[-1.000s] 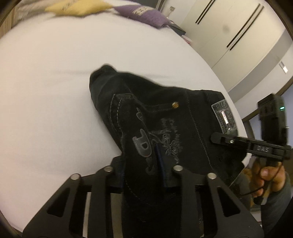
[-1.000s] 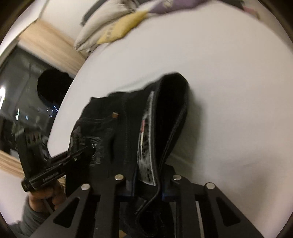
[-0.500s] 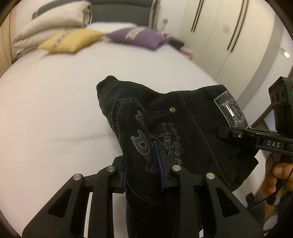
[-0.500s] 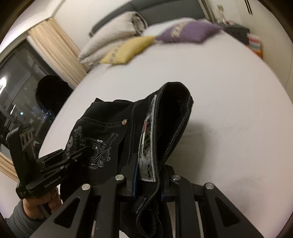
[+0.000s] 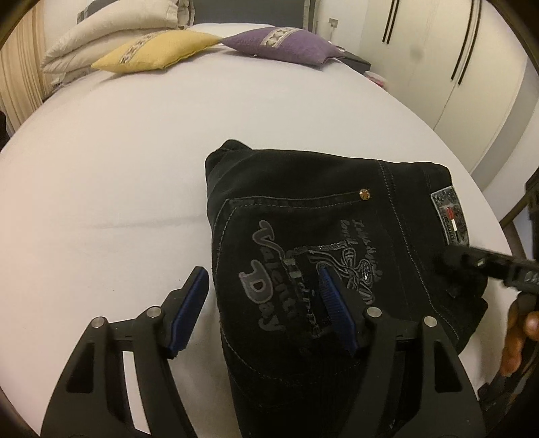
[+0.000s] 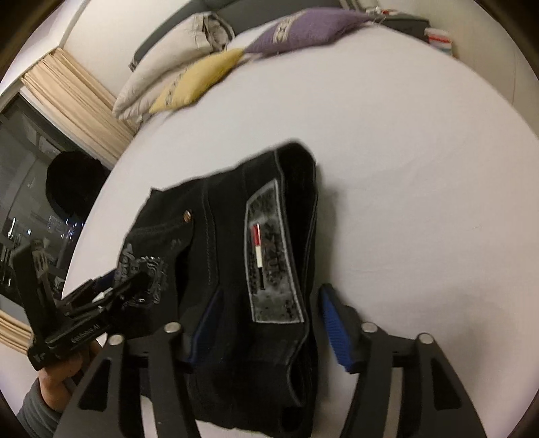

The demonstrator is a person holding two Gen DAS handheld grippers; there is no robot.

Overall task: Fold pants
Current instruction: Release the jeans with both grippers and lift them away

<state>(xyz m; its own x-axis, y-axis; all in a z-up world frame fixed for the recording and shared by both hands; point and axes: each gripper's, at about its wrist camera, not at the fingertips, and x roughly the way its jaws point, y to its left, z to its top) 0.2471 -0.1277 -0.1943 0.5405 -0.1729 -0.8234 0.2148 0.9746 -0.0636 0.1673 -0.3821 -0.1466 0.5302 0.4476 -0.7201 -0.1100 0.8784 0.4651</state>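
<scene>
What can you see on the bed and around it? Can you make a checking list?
Surface: white bed, smooth sheet.
Job's things: black pants folded, lying on the bed, grey patch on the waistband.
Clutter: yellow pillow, purple pillow, cream pillows at the far end.
Grippers: left gripper open around the pants; right gripper open around the waistband.
Cables: nothing seen.
Surroundings: wardrobe, curtain, dark window.

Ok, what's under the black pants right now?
The black pants lie folded on the white bed sheet, which shows bare all around them. Whatever lies directly beneath the folded layers is covered by the fabric, so nothing else can be confirmed there.
</scene>
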